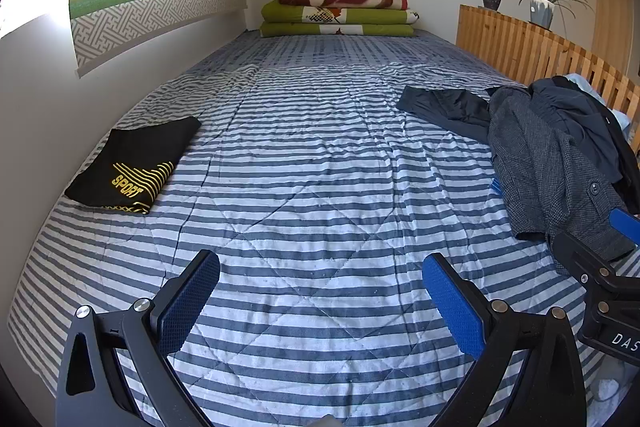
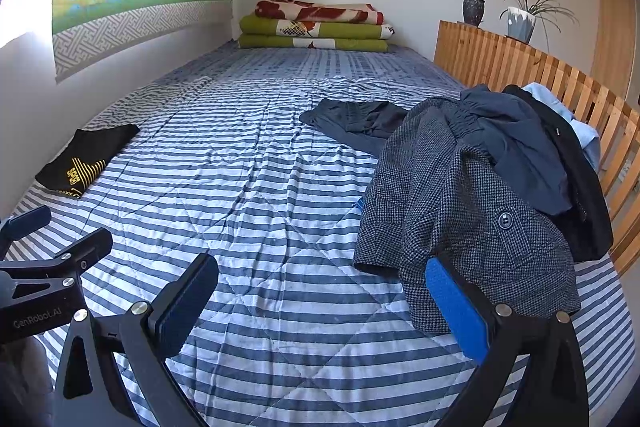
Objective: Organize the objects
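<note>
Risk first, nearest outward: right gripper [image 2: 322, 307] wide apart over the striped quilt [image 2: 280, 227], its blue finger pad [image 2: 456, 311] just beside the hem of the houndstooth coat [image 2: 472, 227]; cannot tell whether touching. Could well snag only one layer if closed here, dragging the heavy coat and tipping the whole heap; likely to pull along the dark navy jacket [image 2: 520, 147] draped on top, and the black garment [image 2: 588, 195] at the wooden slatted rail [image 2: 560, 83]. Pale blue cloth [image 2: 576, 119] wedged against the slats, apt to catch between them or slide off the far edge if the pile shifts. Something small and blue peeking from under the coat's left edge; too little shown to name, easily swept aside unnoticed.

Left gripper [image 1: 322, 303] equally spread, holding nothing, only bare quilt [image 1: 320, 167] between its pads; close beside the right tool, so a crossing reach may knock the two together. Black folded sport garment [image 1: 132, 167] lying well apart to the left near the wall, seemingly already tidied; careless sweep could undo the fold.

Farther on, dark shorts [image 2: 356, 123] spread flat mid-bed, touching the coat heap. Beyond, stacked folded blankets [image 2: 316, 27] at the head; potted plant [image 2: 520, 19] and dark vase [image 2: 474, 10] on the rail ledge, toppled only by a high swing.
</note>
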The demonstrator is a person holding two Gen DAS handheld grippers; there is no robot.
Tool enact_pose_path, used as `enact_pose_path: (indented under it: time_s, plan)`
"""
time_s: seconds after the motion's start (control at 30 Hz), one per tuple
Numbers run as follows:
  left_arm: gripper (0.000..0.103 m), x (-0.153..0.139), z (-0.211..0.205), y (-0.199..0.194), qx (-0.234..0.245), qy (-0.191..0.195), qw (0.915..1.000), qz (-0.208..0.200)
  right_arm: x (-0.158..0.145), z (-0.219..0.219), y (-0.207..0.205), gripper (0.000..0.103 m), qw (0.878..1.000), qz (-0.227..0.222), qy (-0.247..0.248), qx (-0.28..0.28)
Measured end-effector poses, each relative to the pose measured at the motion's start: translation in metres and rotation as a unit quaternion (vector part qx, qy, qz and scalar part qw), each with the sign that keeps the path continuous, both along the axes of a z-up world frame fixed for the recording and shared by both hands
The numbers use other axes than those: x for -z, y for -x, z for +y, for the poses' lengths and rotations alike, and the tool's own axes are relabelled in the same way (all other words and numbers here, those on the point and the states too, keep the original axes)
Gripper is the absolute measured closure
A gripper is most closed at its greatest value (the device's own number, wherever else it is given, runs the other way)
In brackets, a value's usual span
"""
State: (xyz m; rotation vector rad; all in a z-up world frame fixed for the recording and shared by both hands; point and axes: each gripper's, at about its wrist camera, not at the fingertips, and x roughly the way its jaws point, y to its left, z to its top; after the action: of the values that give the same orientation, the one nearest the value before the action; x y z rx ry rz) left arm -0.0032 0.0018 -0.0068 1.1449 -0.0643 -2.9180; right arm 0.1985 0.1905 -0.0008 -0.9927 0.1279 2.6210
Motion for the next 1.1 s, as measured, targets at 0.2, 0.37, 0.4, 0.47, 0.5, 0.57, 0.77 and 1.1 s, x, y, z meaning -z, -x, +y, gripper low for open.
enact_pose_path:
  time_s: [0.2,0.37,0.4,0.47,0.5,0.57,0.77,1.1]
  plan:
    - [0.0,0.0014,0.0022,0.0004,0.0,0.002,1.0,0.0,0.0005,0.0001,0.0008,0.001,1.0,0.0,0.001,-0.001]
    - [0.0,0.0018,0.0029,0.0007,0.0,0.003,1.0,0.0,0.0014,-0.0012,0.0016,0.001,1.0,-0.001,0.001,-0.001]
    - [0.0,0.0017,0.0029,0.0006,0.0,0.003,1.0,-0.001,0.0015,-0.0007,0.0014,0.001,1.0,-0.001,0.002,-0.001]
    - [0.0,0.0014,0.0031,0.0004,0.0,0.003,1.0,-0.001,0.0018,-0.0003,0.0012,0.001,1.0,-0.001,0.002,-0.001]
    - [0.0,0.0013,0.0032,0.0006,0.0,0.003,1.0,-0.001,0.0022,-0.0006,0.0016,0.001,1.0,-0.002,0.003,-0.002]
    - [0.0,0.0016,0.0038,0.0006,-0.001,0.004,1.0,-0.001,0.0024,0.0008,0.0013,0.001,1.0,-0.002,0.003,-0.002]
    - [0.0,0.0034,0.0036,0.0016,-0.001,0.006,1.0,-0.003,0.0033,0.0012,0.0019,0.001,1.0,-0.003,0.004,-0.002]
    - [0.0,0.0045,0.0031,0.0016,0.0,0.008,1.0,-0.005,0.0052,0.0009,0.0023,0.001,1.0,-0.004,0.006,-0.003]
